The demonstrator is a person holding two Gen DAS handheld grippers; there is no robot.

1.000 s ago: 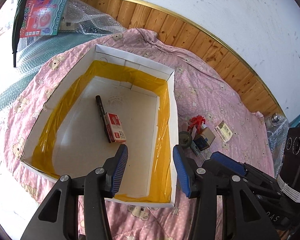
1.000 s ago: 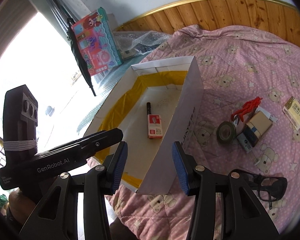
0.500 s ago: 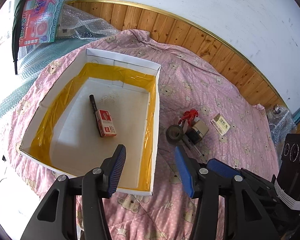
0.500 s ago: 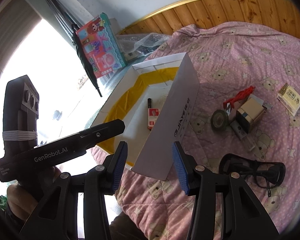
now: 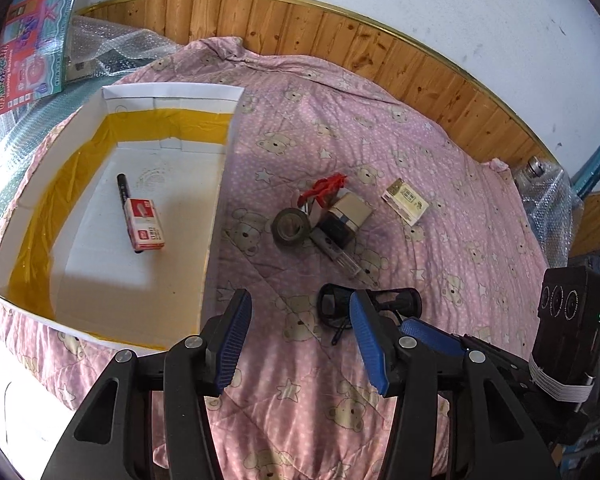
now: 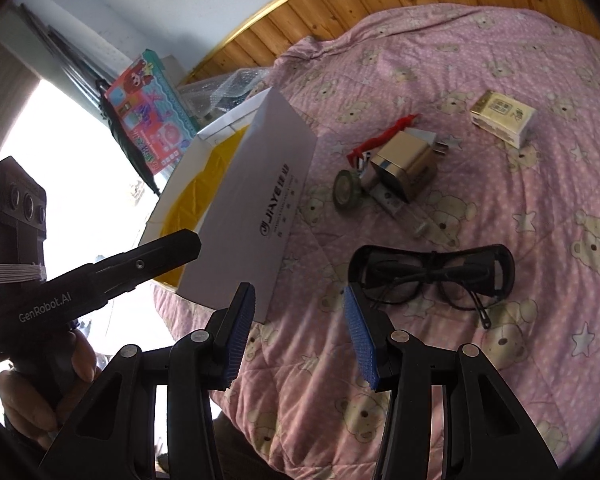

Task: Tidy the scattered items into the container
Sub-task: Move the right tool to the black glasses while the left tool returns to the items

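- A home bedroom; a pink bear-print quilt (image 5: 340, 128) covers the bed
- Behind the quilt, wooden wall panelling (image 5: 300, 28); a children's toy box (image 6: 148, 112) beside it

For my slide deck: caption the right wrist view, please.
Open right gripper hovers near black glasses beside the white box.

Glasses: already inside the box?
No, the black glasses lie on the pink blanket, outside the white box.
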